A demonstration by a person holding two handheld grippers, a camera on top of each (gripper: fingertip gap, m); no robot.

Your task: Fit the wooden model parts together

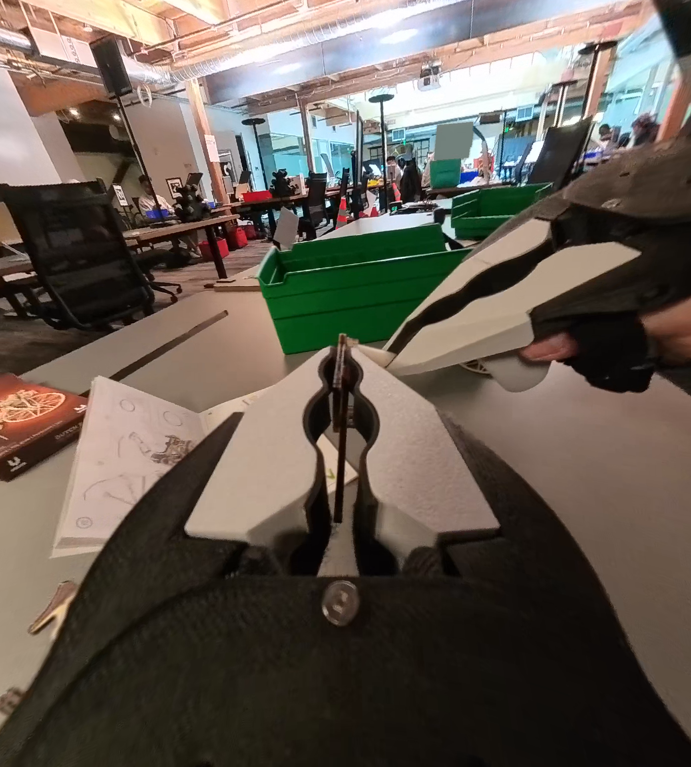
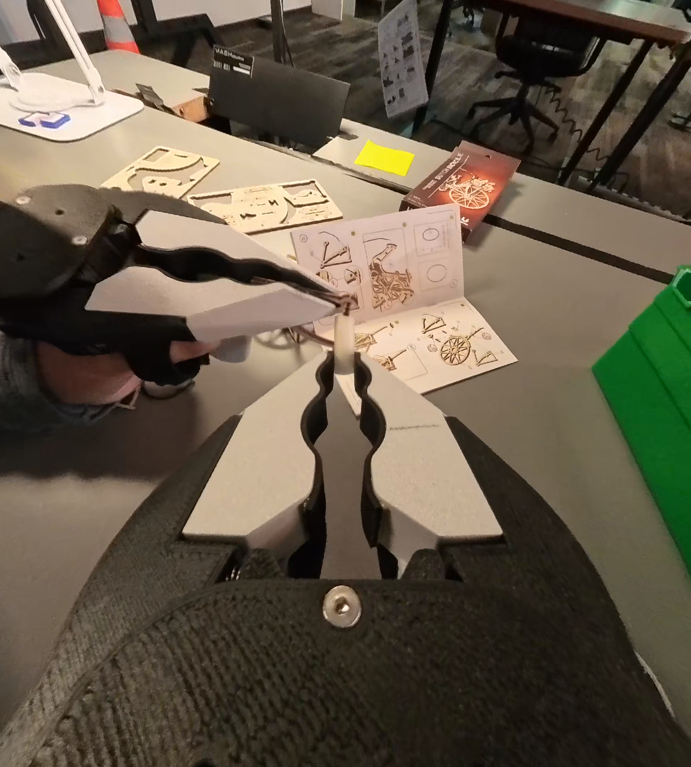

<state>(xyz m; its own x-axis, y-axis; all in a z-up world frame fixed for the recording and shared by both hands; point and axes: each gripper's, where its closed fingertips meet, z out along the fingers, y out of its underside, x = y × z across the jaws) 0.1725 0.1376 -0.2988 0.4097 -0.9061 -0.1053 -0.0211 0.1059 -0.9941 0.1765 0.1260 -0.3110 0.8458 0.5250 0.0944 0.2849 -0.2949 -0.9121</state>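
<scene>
Left gripper (image 1: 341,352): 2 pale grey fingers with black wavy inner edges on a coarse black printed body; jaws pinched narrow on a thin, flat, dark-edged wooden part (image 1: 341,398), seen edge-on and upright, its top sticking just past the tips.

Right gripper (image 2: 343,357): same grey-and-black build; jaws narrow, gripping a small smooth white piece (image 2: 343,342) that stands up from the tips.

Meeting point: in the right wrist view the left gripper (image 2: 341,299) comes in from the left, its tips just above the white piece; whether wood and white piece touch cannot be told.

Hand: a hand (image 2: 86,369) in a black fingerless glove and grey sleeve holds the left gripper's handle.

Wooden sheets: 2 flat pale laser-cut sheets (image 2: 264,207), with empty cut-outs, lying side by side on the table behind the left gripper.

Wheel: a spoked wooden wheel (image 2: 271,338) lies on the table, mostly hidden under the left gripper.

Instruction booklet: white paper booklet (image 2: 401,290), folded open, with line drawings, lying directly beyond both sets of tips.

Box: dark brown cardboard box (image 2: 464,186) with a bicycle picture, beyond the booklet.

Bin: glossy green plastic bin (image 1: 356,286), ribbed sides, near the right gripper.

Table: matte grey table (image 2: 86,519) with a dark seam.

Yellow note: a square yellow note (image 2: 384,162) near the box.
</scene>
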